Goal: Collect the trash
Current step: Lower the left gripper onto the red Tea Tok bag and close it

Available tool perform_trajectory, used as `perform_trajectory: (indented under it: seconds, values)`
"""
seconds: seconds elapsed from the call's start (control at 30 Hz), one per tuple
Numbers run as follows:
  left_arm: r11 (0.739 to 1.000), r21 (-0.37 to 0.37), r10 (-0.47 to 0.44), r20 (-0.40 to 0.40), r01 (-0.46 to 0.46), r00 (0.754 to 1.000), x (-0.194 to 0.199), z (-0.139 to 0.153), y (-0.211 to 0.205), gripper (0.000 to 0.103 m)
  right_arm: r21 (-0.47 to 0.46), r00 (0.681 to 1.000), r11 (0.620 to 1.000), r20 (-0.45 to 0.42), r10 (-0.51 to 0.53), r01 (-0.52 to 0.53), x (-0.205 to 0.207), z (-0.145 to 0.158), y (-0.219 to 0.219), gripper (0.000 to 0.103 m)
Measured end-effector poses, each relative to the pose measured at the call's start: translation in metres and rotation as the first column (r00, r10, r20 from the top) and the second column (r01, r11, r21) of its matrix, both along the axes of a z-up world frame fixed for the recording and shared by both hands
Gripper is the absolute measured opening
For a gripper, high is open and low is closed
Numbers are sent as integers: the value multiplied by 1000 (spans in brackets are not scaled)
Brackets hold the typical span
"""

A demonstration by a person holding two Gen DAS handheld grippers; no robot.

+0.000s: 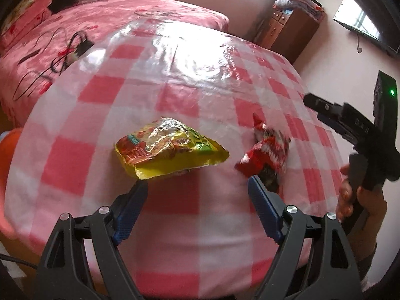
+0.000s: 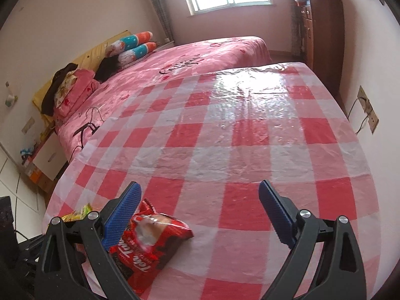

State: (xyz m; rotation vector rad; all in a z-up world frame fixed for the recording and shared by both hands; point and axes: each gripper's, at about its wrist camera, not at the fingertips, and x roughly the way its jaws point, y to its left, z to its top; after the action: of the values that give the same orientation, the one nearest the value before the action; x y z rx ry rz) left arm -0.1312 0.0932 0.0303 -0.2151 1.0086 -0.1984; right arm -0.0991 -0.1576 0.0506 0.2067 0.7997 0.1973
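A crumpled yellow snack wrapper [image 1: 170, 150] lies on the red-and-white checked tablecloth [image 1: 175, 80], just beyond my left gripper [image 1: 197, 187], which is open and empty. A red snack wrapper [image 1: 265, 152] lies to its right, by the right blue fingertip [image 1: 257, 195]. In the right wrist view the red wrapper [image 2: 152, 240] lies by the left blue finger [image 2: 125, 212] of my open, empty right gripper [image 2: 200, 200]. A corner of the yellow wrapper [image 2: 80, 212] shows behind that finger. The right gripper's body [image 1: 357, 135] and the hand holding it show at the right of the left wrist view.
A bed with a pink cover [image 2: 190, 60] stands beyond the table, with pillows [image 2: 130, 47] and black cables [image 1: 57, 60] on it. A wooden cabinet [image 2: 322, 32] stands by the right wall. An orange object [image 1: 7, 150] sits below the table's left edge.
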Motion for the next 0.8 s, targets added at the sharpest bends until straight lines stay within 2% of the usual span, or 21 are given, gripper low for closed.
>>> perform_trajectory:
  seconds: [0.3, 0.4, 0.5, 0.6, 0.67, 0.8]
  values:
    - [998, 15, -67, 40, 67, 997, 48, -7, -35, 83, 28, 999, 999, -11, -37, 37, 5, -2, -22, 94]
    - [995, -2, -95, 41, 95, 995, 51, 0, -39, 83, 45, 999, 998, -18, -50, 51, 7, -4, -30, 94]
    - [989, 15, -146, 58, 146, 988, 43, 10, -45, 83, 62, 998, 997, -23, -50, 51, 10, -5, -34, 94]
    - [978, 29, -209, 76, 207, 975, 31, 17, -55, 83, 78, 998, 996, -34, -44, 47, 13, -8, -36, 94]
    - [960, 58, -279, 85, 275, 957, 23, 19, -68, 83, 89, 999, 995, -38, -36, 39, 14, -9, -36, 94]
    - [918, 182, -370, 72, 352, 926, 15, 9, -95, 83, 105, 999, 994, -37, -5, 9, 15, -10, -32, 94]
